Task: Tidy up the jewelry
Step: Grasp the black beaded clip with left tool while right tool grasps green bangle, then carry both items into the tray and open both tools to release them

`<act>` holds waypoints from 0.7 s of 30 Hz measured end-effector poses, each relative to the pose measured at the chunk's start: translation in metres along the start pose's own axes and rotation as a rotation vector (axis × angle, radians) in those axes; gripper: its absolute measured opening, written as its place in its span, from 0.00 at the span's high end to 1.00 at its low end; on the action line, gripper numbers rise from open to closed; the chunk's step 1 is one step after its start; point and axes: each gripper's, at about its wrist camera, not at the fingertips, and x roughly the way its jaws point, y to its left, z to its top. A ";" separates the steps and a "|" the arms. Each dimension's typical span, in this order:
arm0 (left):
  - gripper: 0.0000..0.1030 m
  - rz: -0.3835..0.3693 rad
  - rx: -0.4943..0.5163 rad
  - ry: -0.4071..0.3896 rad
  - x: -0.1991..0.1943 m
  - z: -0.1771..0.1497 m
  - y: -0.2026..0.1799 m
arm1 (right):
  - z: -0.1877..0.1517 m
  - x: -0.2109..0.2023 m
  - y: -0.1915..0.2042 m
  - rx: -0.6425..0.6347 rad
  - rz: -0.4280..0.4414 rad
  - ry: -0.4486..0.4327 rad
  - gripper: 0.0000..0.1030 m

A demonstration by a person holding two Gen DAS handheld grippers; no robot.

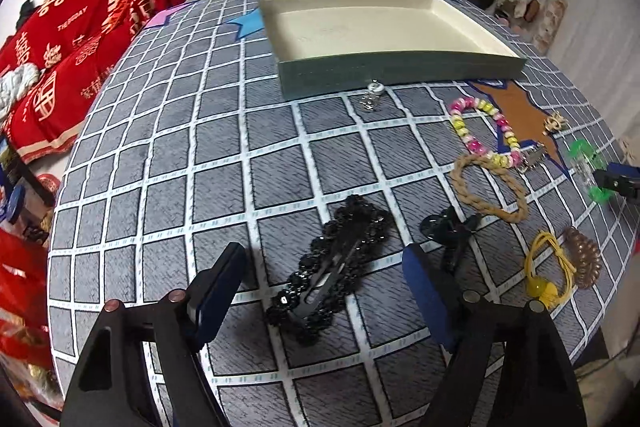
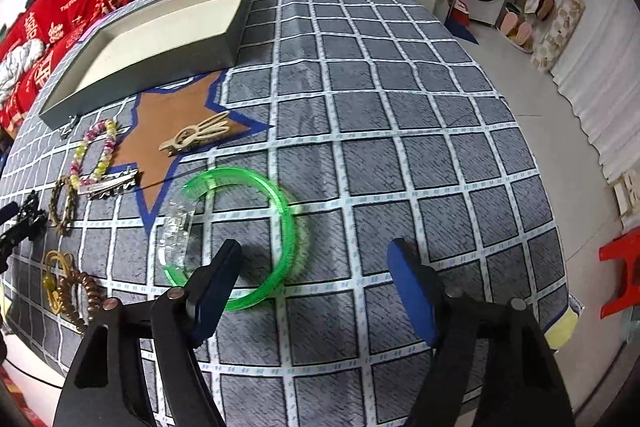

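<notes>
**Both grippers poised over the jewelry, nothing held**

Nearest, the left gripper [image 1: 324, 279] stands with its jaws wide apart, the black beaded hair clip [image 1: 330, 267] lying on the gridded tablecloth [image 1: 200, 155] between the fingers, untouched. Just beyond its right finger sits a black claw clip [image 1: 450, 227], with a yellow hair tie [image 1: 550, 273] and a brown spiral tie [image 1: 582, 257] farther right. Past those lie a braided rope bracelet [image 1: 490, 187] and a pink-and-yellow bead bracelet [image 1: 486, 131].

The right gripper [image 2: 314, 281] is likewise spread wide and grips nothing; the green bangle [image 2: 256, 235] lies around and ahead of its left finger, which overlaps the near rim. Beyond it, a cream hair claw [image 2: 200, 137] rests on a brown star. Farthest, the open box [image 1: 384, 27] stands empty.
</notes>
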 end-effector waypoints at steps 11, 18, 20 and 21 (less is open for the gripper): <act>0.53 -0.038 0.062 -0.018 -0.009 -0.004 -0.016 | 0.000 -0.007 0.014 -0.051 0.012 0.001 0.72; 0.63 -0.028 0.014 -0.039 -0.016 -0.009 -0.014 | -0.004 -0.013 0.018 -0.050 0.010 -0.014 0.93; 0.63 -0.034 -0.010 -0.059 -0.023 -0.009 -0.010 | -0.005 -0.018 0.018 -0.052 0.018 -0.025 0.93; 0.63 -0.035 -0.020 -0.070 -0.027 -0.009 -0.009 | -0.005 -0.022 0.018 -0.053 0.022 -0.032 0.93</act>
